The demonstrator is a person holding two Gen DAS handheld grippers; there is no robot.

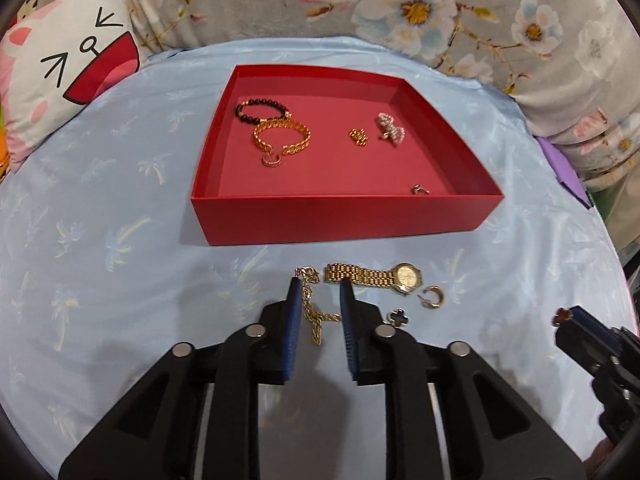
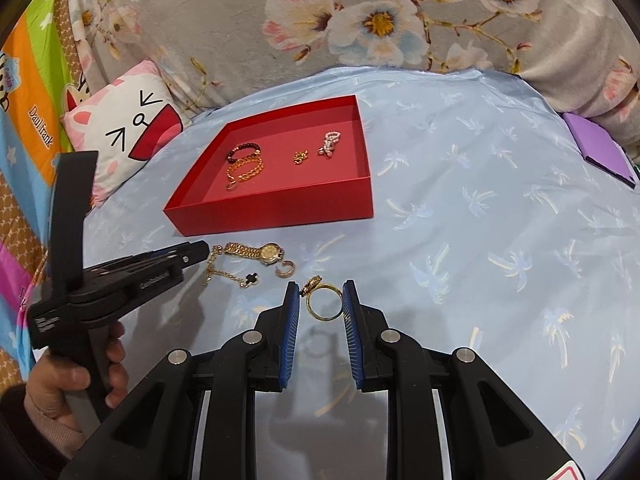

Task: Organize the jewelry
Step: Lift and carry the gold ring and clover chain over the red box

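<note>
Left gripper (image 1: 320, 286), jaws parted and pressing on nothing, hangs over a gold chain necklace (image 1: 314, 312) that lies on the pale blue palm-print sheet (image 1: 120, 240); the chain runs between the two blue pads, and contact cannot be told. Its black clover pendant (image 1: 399, 317) lies just right of the right pad. Gold wristwatch (image 1: 376, 276) and gold hoop earring (image 1: 433, 297) lie just beyond the fingertips. Right gripper (image 2: 320, 290) clamps a gold ring (image 2: 323, 303) between its pads, the ring raised above the sheet, its ornamented top toward the left pad. Red tray (image 1: 340, 216), farther off, holds a black bead bracelet (image 1: 260, 111), gold chain bracelet (image 1: 282, 136), small ring (image 1: 272, 160) and other small pieces.
</note>
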